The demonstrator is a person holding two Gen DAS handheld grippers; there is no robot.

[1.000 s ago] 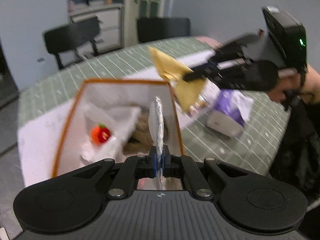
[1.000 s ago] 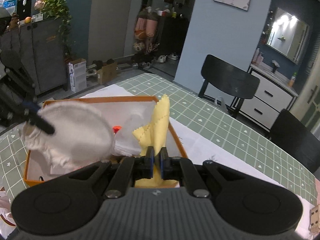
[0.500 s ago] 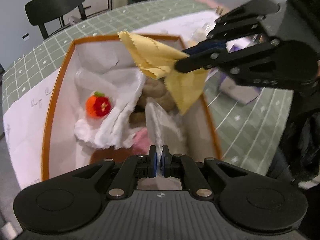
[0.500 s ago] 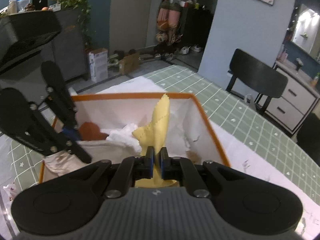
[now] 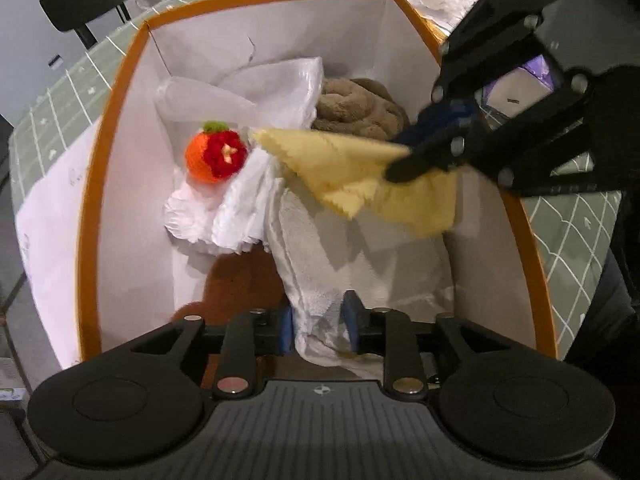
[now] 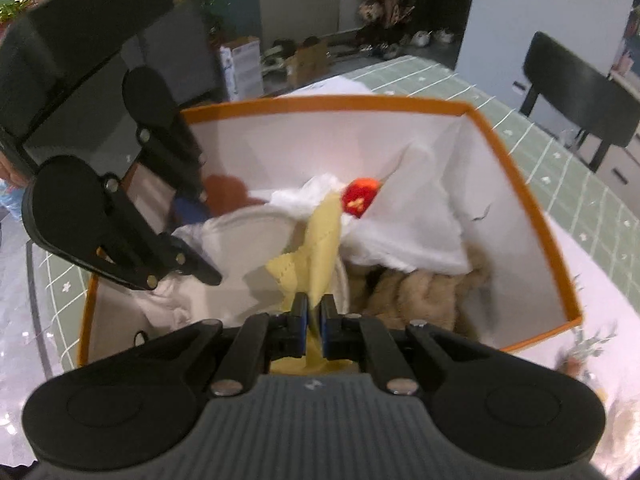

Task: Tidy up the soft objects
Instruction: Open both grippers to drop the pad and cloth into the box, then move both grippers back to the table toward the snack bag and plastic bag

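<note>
Yellow zigzag-edged cloth (image 6: 320, 236) is clamped in the right gripper (image 6: 314, 314) over the orange-rimmed white box (image 6: 520, 196); left gripper (image 5: 319, 320) jaws apart around the white towel (image 5: 340, 264) at 6 o'clock. Nearly packed, just drop it.

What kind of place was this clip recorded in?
Most likely a home dining area: a table with a green grid-pattern tablecloth, a black dining chair, and shoes and cardboard boxes on the floor by the wall.
</note>
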